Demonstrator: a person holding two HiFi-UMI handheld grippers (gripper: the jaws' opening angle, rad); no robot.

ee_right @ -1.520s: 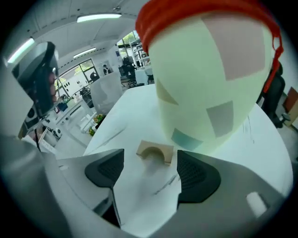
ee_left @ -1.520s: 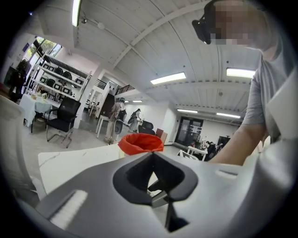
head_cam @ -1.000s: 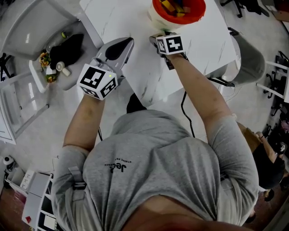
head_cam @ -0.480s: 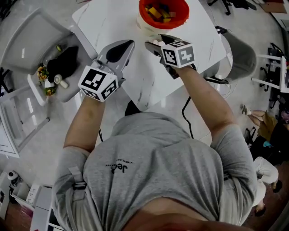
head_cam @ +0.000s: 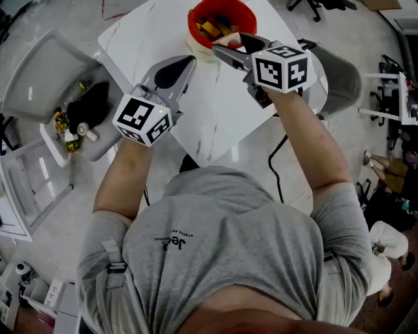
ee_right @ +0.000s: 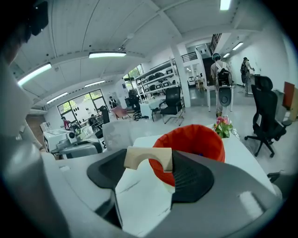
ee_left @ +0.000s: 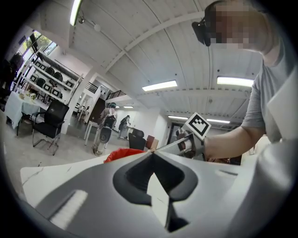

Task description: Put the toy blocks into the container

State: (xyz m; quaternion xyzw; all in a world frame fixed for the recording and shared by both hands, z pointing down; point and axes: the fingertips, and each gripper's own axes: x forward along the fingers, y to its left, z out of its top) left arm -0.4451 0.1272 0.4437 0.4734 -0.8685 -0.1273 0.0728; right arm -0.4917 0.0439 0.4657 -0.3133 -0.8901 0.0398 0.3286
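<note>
Right gripper (head_cam: 230, 45) lifted nearer the red container (head_cam: 192, 19), jaws clamping an arch block (ee_right: 148, 158); left gripper (head_cam: 185, 62) raised slightly, jaws together, nothing between.

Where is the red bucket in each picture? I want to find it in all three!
Head view: the red bucket is at the top edge, near the middle, with toy blocks inside.
Left gripper view: only a red strip of the bucket peeks over the left gripper, left of centre.
Right gripper view: the bucket is middle-right, behind the held arch block.
Shared landmark: the white table under it.
</note>
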